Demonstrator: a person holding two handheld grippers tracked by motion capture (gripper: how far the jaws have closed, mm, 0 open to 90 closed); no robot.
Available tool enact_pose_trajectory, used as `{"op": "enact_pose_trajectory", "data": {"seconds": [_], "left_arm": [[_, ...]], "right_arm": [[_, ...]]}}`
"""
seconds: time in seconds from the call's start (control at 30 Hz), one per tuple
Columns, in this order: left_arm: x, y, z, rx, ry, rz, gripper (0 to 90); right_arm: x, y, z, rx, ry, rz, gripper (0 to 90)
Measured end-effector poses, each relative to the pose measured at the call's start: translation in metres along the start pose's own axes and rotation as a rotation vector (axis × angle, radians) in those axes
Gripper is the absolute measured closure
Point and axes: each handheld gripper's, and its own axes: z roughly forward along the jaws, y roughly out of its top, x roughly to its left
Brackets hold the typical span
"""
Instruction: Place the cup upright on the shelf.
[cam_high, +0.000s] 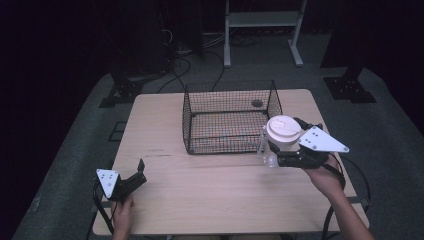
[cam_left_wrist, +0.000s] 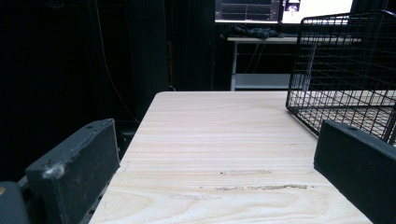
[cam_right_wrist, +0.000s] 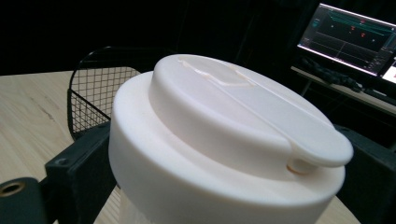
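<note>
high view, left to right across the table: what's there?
Left gripper with its jaws apart and nothing between them → black wire basket → white-lidded clear bottle → right gripper, jaws closed on the bottle.

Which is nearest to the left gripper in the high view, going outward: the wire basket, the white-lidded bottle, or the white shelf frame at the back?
From the left gripper:
1. Wire basket, mid-table, up and right.
2. White-lidded bottle, right side, in the right gripper.
3. White shelf frame, beyond the table.
</note>
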Motion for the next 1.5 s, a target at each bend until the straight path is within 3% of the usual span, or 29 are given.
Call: {"op": "enact_pose_trajectory", "data": {"seconds": [0.23, 0.57, 1.5], "left_arm": [[0.000, 0.000, 0.000, 0.001, -0.003, 0.002, 0.0], [0.000, 0.000, 0.001, -0.001, -0.004, 0.000, 0.0], [0.000, 0.000, 0.000, -0.001, -0.005, 0.002, 0.0]], "right_arm": [[0.009, 0.014, 0.008, -0.014, 0.039, -0.018, 4.2], [0.011, 0.039, 0.017, -0.031, 0.066, -0.032, 4.2], [0.007, 0.083, 0.057, -0.048, 0.060, -0.058, 4.2]]}}
